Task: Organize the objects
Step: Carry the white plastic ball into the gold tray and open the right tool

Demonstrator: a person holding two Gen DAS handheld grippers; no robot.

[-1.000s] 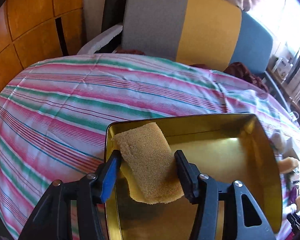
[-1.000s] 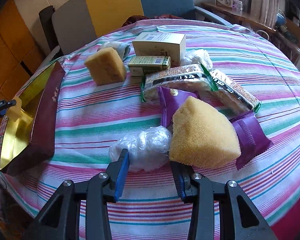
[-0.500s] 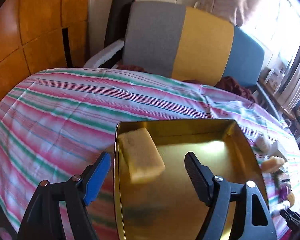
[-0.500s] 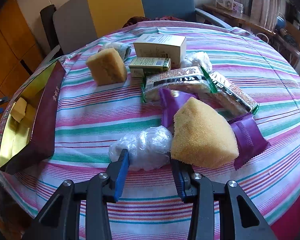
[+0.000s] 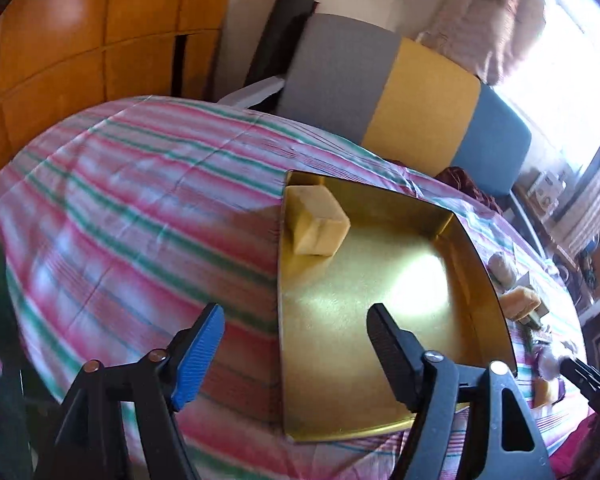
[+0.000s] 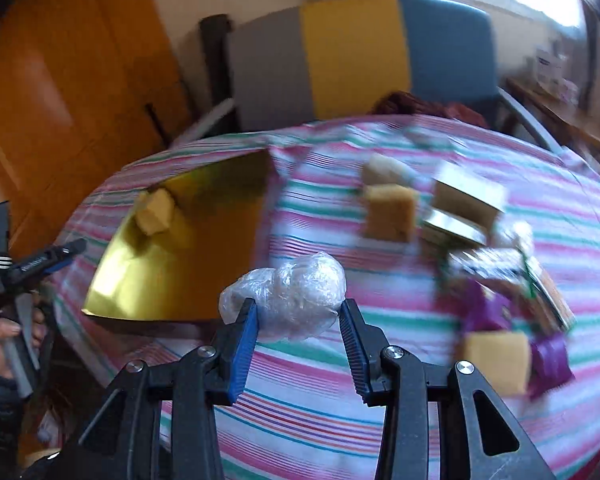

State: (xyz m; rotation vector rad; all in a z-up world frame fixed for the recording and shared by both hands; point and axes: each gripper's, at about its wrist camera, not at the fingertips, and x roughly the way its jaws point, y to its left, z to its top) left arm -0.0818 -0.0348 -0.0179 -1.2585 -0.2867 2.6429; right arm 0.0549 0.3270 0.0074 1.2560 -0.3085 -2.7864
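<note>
While the gold tray [image 6: 188,264] is lying at nine o'clock on the striped tablecloth [image 6: 380,400], the right gripper [image 6: 296,316] is clenching a plastic-wrapped bundle [image 6: 288,300]; slippery film is risking a drop. The left gripper [image 5: 296,340] is hanging released near the tray's sponge [image 5: 316,220]. Writing is proving unreadable.

The tray [image 6: 188,264] lies on the left part of the table [image 6: 340,408]; one sponge [image 5: 318,220] sits in its far left corner; the wrapped bundle [image 6: 296,300] is between the right gripper's [image 6: 298,338] fingers, right of the tray; boxes [image 6: 466,196], packets and two more sponges lie further right.
</note>
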